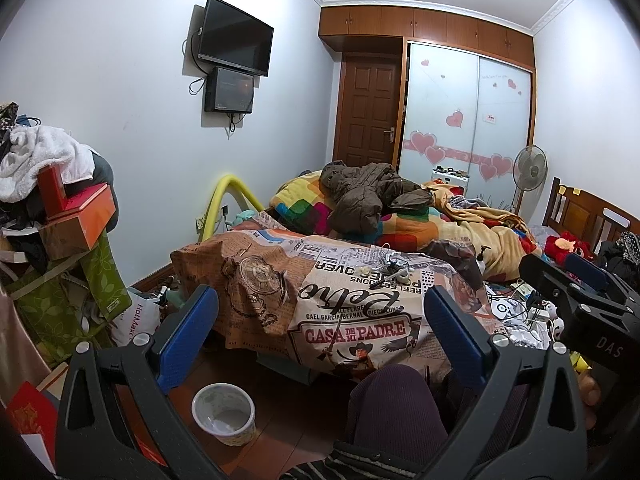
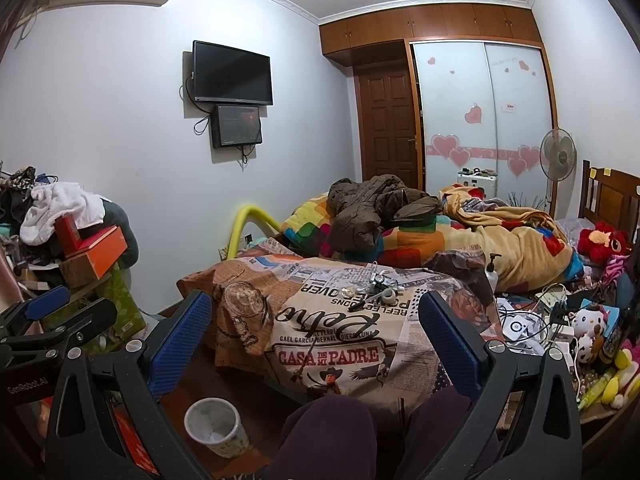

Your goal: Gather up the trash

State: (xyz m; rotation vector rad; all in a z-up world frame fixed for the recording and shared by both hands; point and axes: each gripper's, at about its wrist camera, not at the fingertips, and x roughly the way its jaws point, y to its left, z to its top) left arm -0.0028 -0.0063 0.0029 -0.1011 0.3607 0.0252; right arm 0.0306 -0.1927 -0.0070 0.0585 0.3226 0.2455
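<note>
Clutter point(image 2: 376, 288) on table; floor point(image 2: 264, 376) free

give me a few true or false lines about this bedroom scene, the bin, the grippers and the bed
1. The left hand-held gripper is open and empty. True.
2. The small round white waste bin sits on the bed. False: it stands on the wooden floor.
3. The dark brown padded jacket lies on the colourful checked quilt. True.
4. The wall-mounted black television shows a bright picture. False: its screen is dark.
5. The right hand-held gripper grips a tissue. False: it is open and empty.
</note>
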